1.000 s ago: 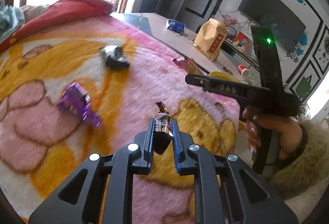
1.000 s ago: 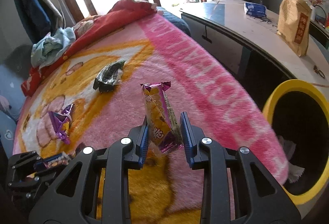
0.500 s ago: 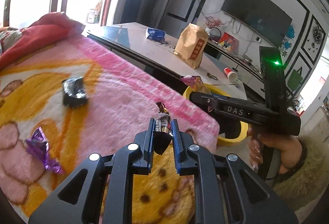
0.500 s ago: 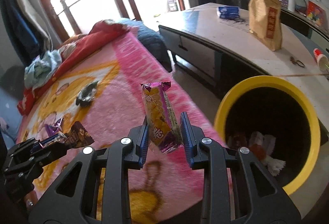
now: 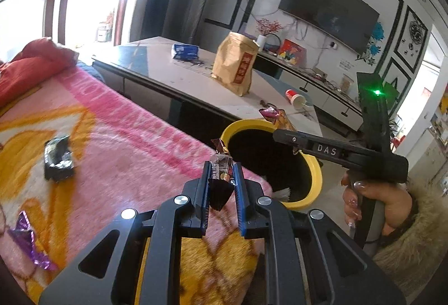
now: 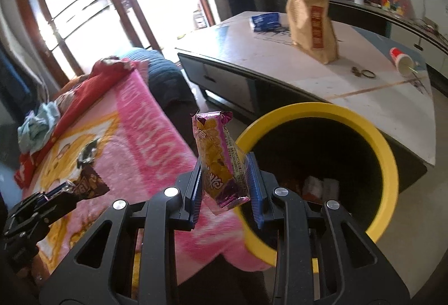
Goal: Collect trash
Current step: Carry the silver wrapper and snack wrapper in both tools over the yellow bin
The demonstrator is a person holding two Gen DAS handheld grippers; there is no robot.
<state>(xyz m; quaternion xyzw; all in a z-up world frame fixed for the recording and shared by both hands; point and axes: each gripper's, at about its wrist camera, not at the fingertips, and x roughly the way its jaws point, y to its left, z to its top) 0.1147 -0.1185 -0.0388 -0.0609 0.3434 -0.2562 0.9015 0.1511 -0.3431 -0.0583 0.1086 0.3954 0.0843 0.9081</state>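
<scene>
The left gripper [image 5: 221, 182] has its jaws clamped on a dark brown crumpled foil wrapper [image 5: 219, 179], which stands up between the blue pads above the edge of the pink and yellow fleece blanket [image 5: 120, 142] covering the bed. The right gripper [image 6: 225, 183] has its jaws clamped on a yellow and purple plastic snack packet [image 6: 218, 159], held upright over the near rim of the round yellow waste bin with a black interior [image 6: 389, 165]. In the right wrist view the bin fills the 3 o'clock area and holds pale crumpled scraps at its bottom. In the left wrist view the bin sits at 2 o'clock from the left jaws, just beside the bed edge. On the blanket lie a black crumpled wrapper [image 5: 58, 159] at 9 o'clock and a purple foil wrapper [image 5: 28, 243] at 8 o'clock. The white table [image 5: 179, 75] behind the bin carries a brown paper bag [image 5: 235, 64], a blue packet [image 5: 184, 50] and a tipped red and white paper cup [image 5: 295, 98].
</scene>
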